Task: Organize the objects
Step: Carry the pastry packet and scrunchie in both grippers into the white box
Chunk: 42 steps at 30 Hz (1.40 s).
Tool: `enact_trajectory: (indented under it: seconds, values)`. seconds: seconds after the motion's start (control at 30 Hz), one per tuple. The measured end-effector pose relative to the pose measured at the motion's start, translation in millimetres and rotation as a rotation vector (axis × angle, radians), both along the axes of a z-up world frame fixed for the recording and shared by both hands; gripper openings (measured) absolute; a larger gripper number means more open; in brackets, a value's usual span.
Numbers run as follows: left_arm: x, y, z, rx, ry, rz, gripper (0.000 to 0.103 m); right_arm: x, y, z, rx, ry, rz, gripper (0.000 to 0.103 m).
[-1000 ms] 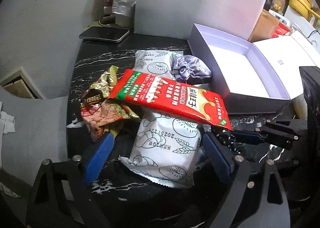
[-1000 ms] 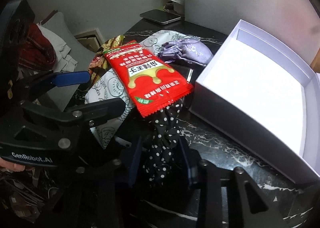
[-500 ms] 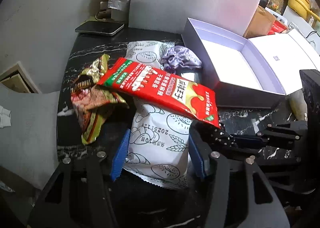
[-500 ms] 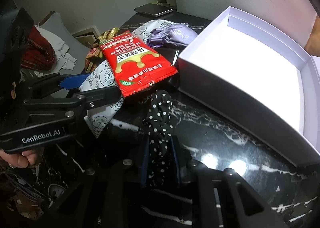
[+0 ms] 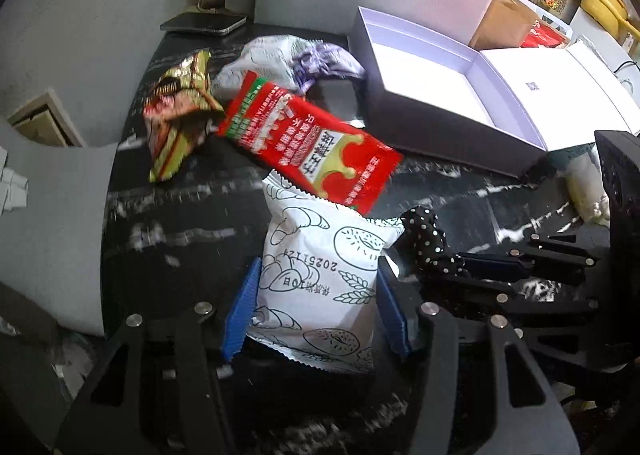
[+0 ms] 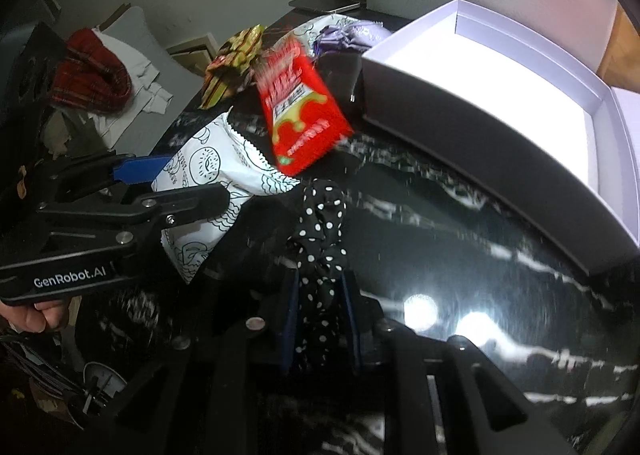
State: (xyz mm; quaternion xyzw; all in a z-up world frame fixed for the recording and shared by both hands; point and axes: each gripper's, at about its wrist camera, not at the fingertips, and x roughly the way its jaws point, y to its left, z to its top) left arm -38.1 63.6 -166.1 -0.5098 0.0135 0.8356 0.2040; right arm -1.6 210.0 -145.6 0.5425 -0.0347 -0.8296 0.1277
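My left gripper [image 5: 316, 307] is shut on a white snack packet with bread drawings [image 5: 320, 271], its blue pads pressing both sides. A red snack packet [image 5: 316, 143] lies with its near end over the white packet's far edge. My right gripper [image 6: 320, 319] is shut on a black polka-dot cloth [image 6: 322, 231]; that cloth [image 5: 426, 239] also shows at the right of the left wrist view. The left gripper [image 6: 160, 187] with the white packet [image 6: 208, 171] sits left of the cloth. An open white box [image 5: 432, 67] stands beyond, to the right.
On the black marble table [image 5: 180, 207] also lie a crumpled green-gold wrapper [image 5: 176, 111], a second white packet [image 5: 260, 63] and a purple pouch [image 5: 320, 59]. A phone [image 5: 204, 23] and jars stand at the far edge. The box lid [image 5: 576, 95] lies right of the box.
The left gripper closed on the white packet and drew it back from under the pile. The right gripper shut on the polka-dot cloth and pulled it clear of the red packet.
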Motion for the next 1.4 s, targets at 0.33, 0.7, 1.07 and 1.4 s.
enact_trajectory:
  seconds: [0.33, 0.7, 1.07, 1.4]
  values:
    - [44.1, 4.7, 2.9, -0.001, -0.064, -0.003, 0.054, 37.3, 7.2, 1.8, -0.002, -0.022, 0.022, 0.020]
    - [47.7, 15.2, -4.2, -0.037, -0.048, 0.010, 0.061, 48.4, 7.3, -0.7, 0.022, 0.001, 0.027, 0.022]
    - [48.2, 22.7, -18.6, -0.061, -0.034, -0.025, 0.066, 45.6, -0.2, -3.6, 0.045, 0.050, 0.046, 0.034]
    - [55.2, 26.7, -20.2, -0.110, 0.024, -0.092, 0.055, 42.0, -6.6, -4.4, 0.086, 0.076, 0.053, 0.016]
